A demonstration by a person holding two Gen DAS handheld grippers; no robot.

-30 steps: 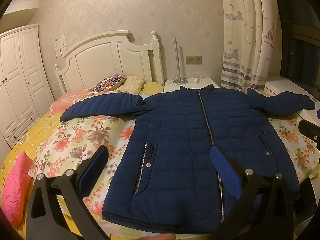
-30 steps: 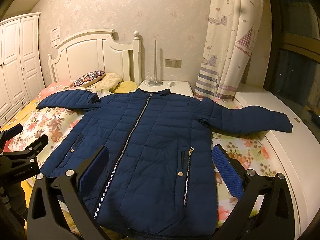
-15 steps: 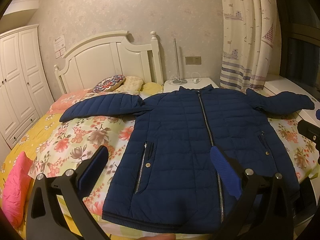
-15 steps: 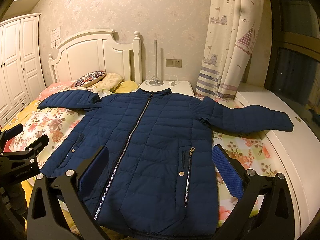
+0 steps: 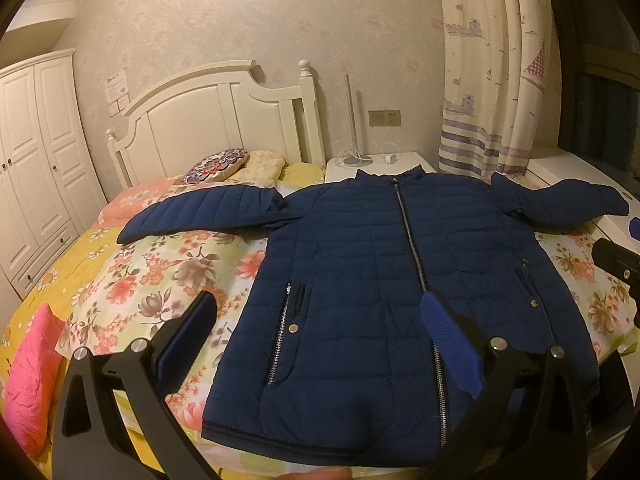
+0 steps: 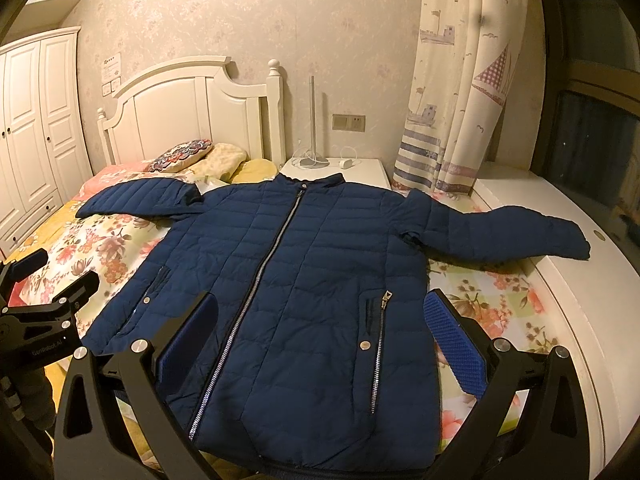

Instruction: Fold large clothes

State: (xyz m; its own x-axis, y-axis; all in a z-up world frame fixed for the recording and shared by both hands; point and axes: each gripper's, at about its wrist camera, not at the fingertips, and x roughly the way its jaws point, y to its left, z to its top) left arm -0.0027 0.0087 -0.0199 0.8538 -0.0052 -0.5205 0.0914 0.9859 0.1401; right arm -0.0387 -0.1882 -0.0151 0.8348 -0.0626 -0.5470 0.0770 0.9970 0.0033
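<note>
So I've got both wrist feeds up and the navy quilted jacket (image 5: 384, 280) is laid out flat, front side up and zipped, right across the floral bedspread (image 5: 160, 272) of the bed, collar pointing toward the white nightstand (image 5: 380, 162) and hem at the near edge of the mattress. One sleeve stretches out from the jacket toward the side with the white wardrobe (image 5: 36, 160), lying just in front of the pillows (image 5: 240, 162); the other sleeve reaches away from the jacket onto the white ledge (image 6: 560, 280) under the sailboat curtain (image 6: 460, 80). My left hand-held gripper (image 5: 316, 328) is hovering above the jacket's lower left front, fingers spread wide with nothing between them, one blue pad over the bedspread beside the jacket and the other over the zip. My right hand-held gripper (image 6: 320, 328) is the same deal: spread wide, empty, floating above the jacket's lower right front, one pad near the zip and the other past the jacket's edge by the pocket. Neither one is touching the fabric as far as I can tell. From the right feed I can see the left rig poking in beside the jacket's hem, and the left feed catches a bit of the right one at its edge. There's a pink cushion (image 5: 28, 372) on the bed well off from the jacket on the wardrobe side, and the white headboard (image 5: 216, 120) sits behind the pillows.
</note>
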